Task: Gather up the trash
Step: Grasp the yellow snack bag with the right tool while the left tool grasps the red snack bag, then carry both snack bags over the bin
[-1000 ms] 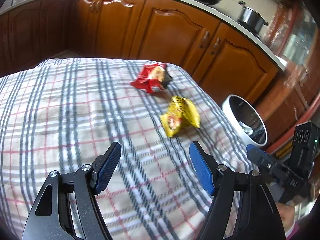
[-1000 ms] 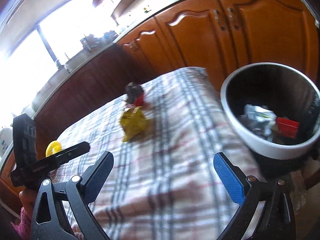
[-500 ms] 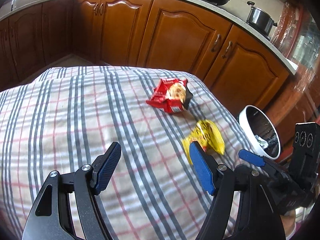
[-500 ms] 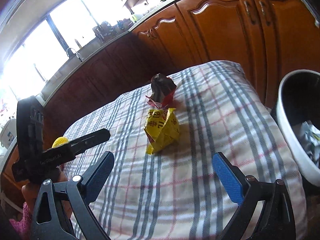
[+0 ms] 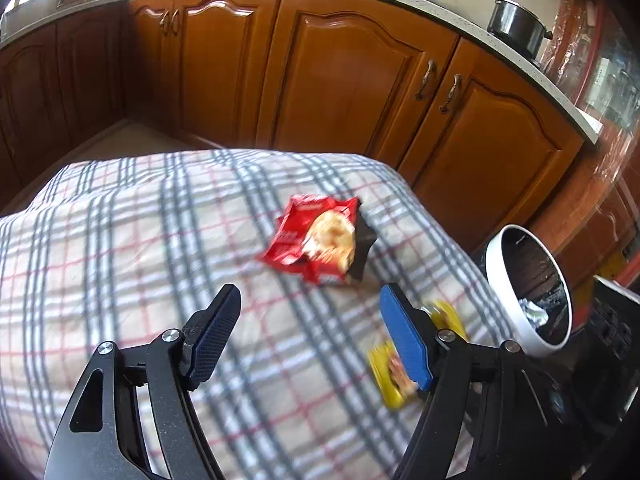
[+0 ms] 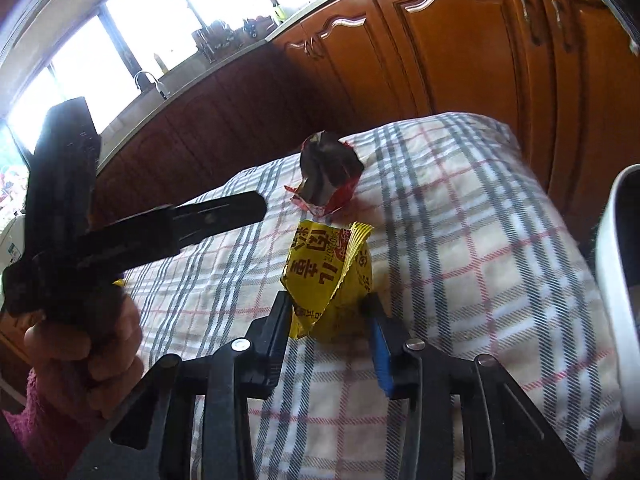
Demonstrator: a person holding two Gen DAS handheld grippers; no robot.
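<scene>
Two wrappers left on plaid-covered counter (image 6: 460,216). Right hand-held gripper (image 6: 328,320), wide apart 1 s ago, now closing around yellow wrapper (image 6: 328,276), pads touching it. Left hand-held gripper (image 5: 310,336) apart, empty, nearing red wrapper (image 5: 320,240). Bin (image 5: 500,292) beside counter: next stop, prob.

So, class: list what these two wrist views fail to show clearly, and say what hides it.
- Yellow snack wrapper, left wrist view: blurred, mostly behind the left gripper finger.
- White bin, right wrist view: cut off by the right edge, contents unseen.
- Red snack wrapper, right wrist view: only its dark back shows.
- Right gripper closing around the yellow wrapper: pad contact unclear.
</scene>
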